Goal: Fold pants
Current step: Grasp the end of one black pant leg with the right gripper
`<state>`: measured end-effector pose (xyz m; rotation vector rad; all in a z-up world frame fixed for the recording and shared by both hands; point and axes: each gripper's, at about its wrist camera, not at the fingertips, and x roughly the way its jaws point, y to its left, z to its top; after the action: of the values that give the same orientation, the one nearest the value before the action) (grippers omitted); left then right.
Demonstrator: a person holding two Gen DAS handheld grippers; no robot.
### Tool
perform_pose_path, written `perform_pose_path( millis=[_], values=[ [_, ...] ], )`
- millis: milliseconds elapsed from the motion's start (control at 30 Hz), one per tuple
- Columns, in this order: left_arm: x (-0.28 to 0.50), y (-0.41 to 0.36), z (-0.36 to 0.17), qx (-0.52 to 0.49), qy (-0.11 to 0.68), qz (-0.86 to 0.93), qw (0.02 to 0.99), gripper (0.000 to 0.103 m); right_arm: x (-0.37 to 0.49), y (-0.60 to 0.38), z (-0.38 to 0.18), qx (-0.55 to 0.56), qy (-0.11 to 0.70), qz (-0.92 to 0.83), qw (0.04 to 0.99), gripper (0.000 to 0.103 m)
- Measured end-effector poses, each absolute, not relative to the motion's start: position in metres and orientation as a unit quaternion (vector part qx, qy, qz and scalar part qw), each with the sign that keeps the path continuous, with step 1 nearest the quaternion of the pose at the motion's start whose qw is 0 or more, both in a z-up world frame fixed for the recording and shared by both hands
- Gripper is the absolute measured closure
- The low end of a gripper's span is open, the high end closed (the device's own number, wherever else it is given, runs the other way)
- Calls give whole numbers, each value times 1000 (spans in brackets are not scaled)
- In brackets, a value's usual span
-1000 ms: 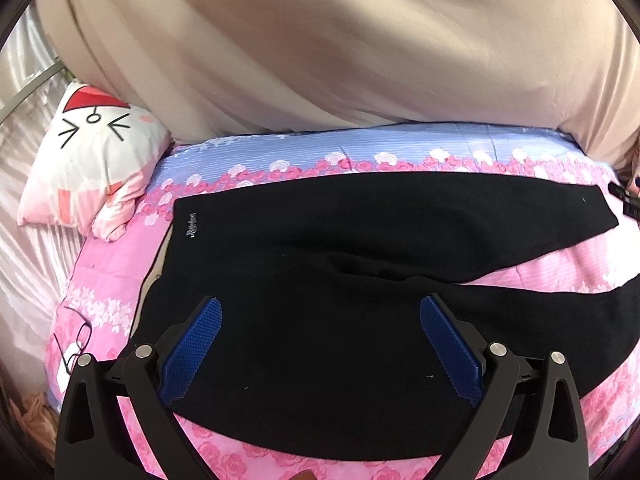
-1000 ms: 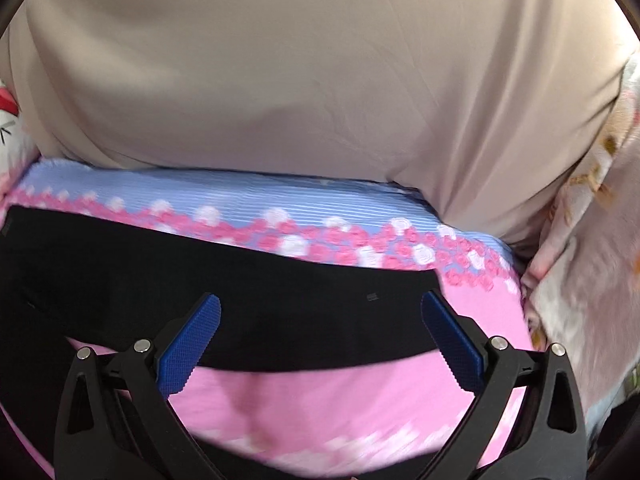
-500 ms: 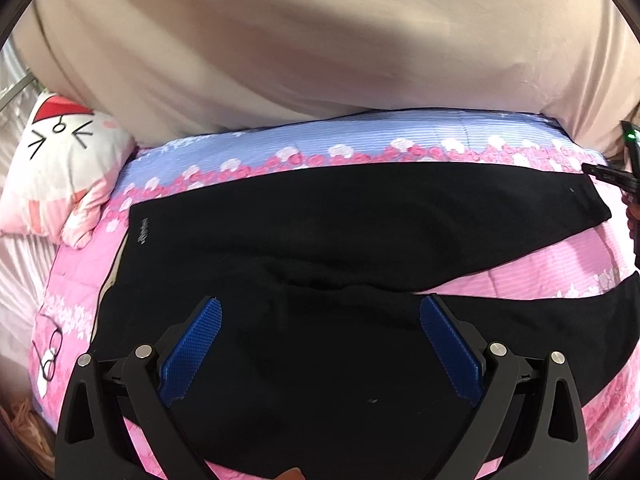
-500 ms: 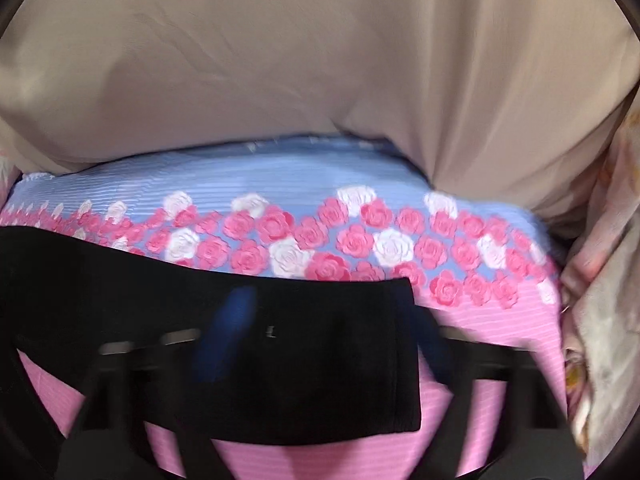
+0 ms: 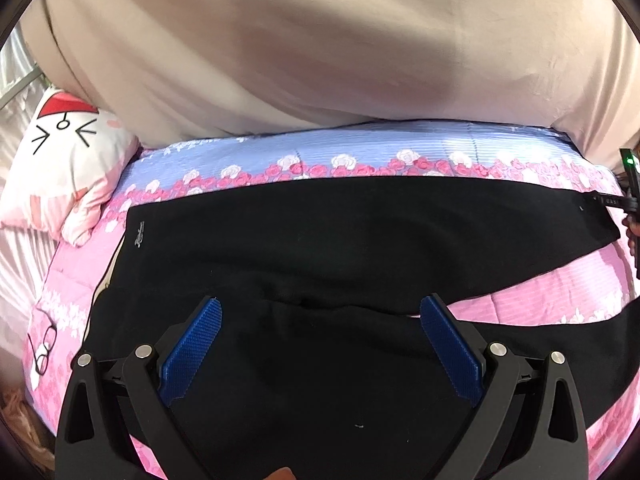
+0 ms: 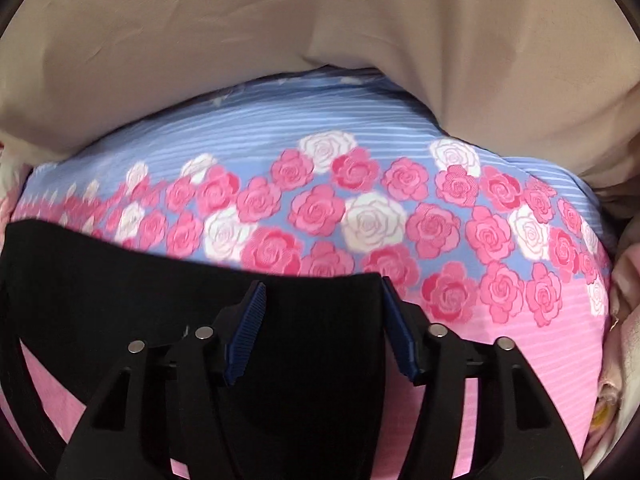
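We close our right claw around the black knit pants' cuff to lift it for folding, left claw spread wide above the seat.

Both the left gripper and right gripper: black plastic frames, silver screws, ribbed blue pads.

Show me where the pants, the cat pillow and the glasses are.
pants (image 5: pixel 340 240), left wrist view, on the far leg's middle.
cat pillow (image 5: pixel 64 164), left wrist view, on its white face below the red hat.
glasses (image 5: pixel 45 346), left wrist view, on the frame lying on the pink sheet.
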<state>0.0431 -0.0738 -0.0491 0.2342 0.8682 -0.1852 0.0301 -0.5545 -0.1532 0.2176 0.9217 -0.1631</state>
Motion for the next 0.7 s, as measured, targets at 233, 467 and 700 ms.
perform_pose_path(
  millis=[233,467,700],
  values=[
    [40,-79,-58,124,431,-70,891,5,17,-549,-140,89,421,-55,901,85],
    [33,-74,-54,129,431,-52,892,5,-33,-523,-89,60,371,-10,926,85],
    [20,-61,-35,130,410,-44,902,5,-112,-436,-29,-47,363,56,929,85]
  ],
)
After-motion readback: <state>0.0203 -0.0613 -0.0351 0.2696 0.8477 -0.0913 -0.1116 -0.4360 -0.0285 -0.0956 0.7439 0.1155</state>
